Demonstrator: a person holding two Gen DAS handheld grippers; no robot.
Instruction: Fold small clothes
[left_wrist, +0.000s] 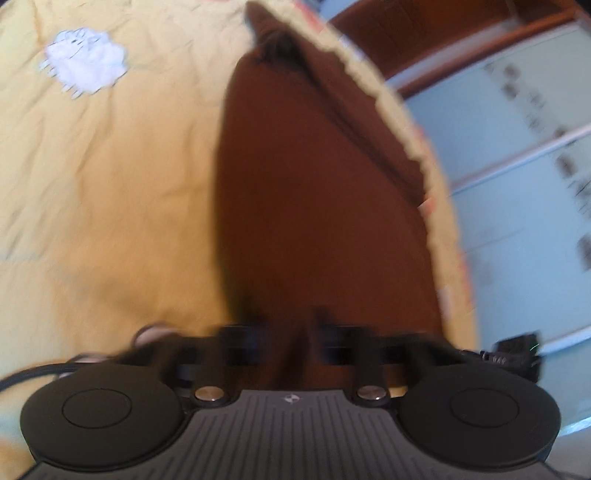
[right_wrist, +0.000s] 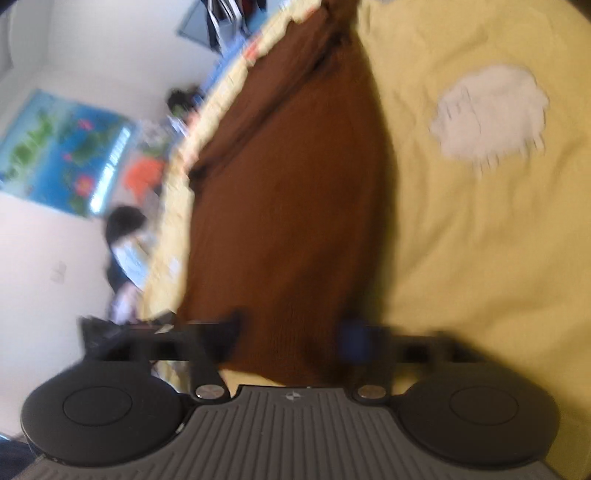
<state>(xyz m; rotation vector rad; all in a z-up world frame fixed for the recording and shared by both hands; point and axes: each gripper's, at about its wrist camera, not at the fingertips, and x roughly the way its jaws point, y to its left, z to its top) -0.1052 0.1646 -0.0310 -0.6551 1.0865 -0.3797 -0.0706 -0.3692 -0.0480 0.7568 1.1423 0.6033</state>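
A brown garment (left_wrist: 317, 206) lies stretched along the edge of a yellow bedspread (left_wrist: 110, 192). In the left wrist view its near end runs down into my left gripper (left_wrist: 291, 339), which is shut on the cloth; the fingertips are blurred and partly covered by fabric. The right wrist view shows the same brown garment (right_wrist: 291, 192) reaching down into my right gripper (right_wrist: 291, 341), also shut on its near edge. The picture is smeared in both views.
A white sheep patch (left_wrist: 86, 61) (right_wrist: 491, 110) is sewn onto the bedspread beside the garment. The bed's frilled edge (left_wrist: 417, 147) (right_wrist: 207, 122) runs along the garment's other side. Beyond it are pale blue cabinet doors (left_wrist: 517, 177), a white wall with a blue poster (right_wrist: 62, 147), and a blurred dark-haired person (right_wrist: 123, 236).
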